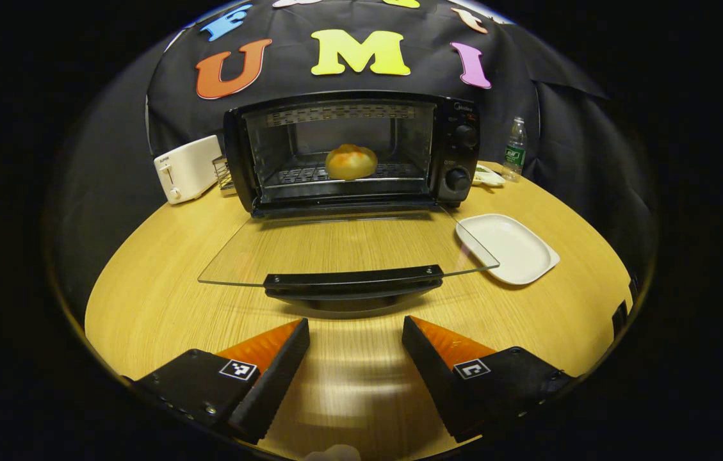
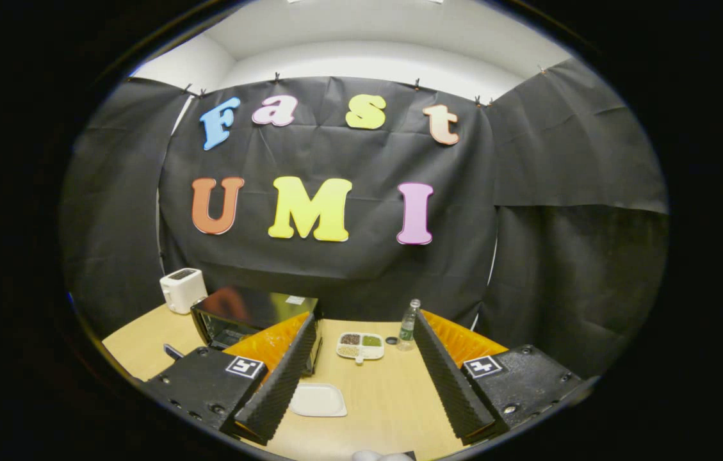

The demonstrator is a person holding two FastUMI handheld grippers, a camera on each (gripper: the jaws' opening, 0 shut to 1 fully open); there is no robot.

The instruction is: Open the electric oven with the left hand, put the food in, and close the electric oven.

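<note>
On the far left of the round wooden table (image 1: 162, 301) a white toaster (image 1: 187, 168) stands just beside the electric oven (image 1: 351, 150); its lettering is too small for me to read. The oven's glass door (image 1: 342, 246) lies fully down, flat toward me, and the food, a golden bun (image 1: 351, 161), already sits on the rack inside. So the step I judge to be in hand is closing.

My left gripper (image 1: 355, 355) hovers low over the table, jaws wide and empty, lined up just short of the black door handle (image 1: 353, 282). To do it well, I would slide under the middle of that handle, lift in an arc about the hinge, and push evenly so the glass does not slam or twist.

Right of the door lies an empty white plate (image 1: 507, 248), then a water bottle (image 1: 515, 148) whose green label I cannot read. The brand mark above the oven's knobs (image 1: 462, 157) is too blurred too.

My right gripper (image 2: 364, 378) hangs high and back, jaws wide, holding nothing, with a divided snack tray (image 2: 361, 346) beyond it.
</note>
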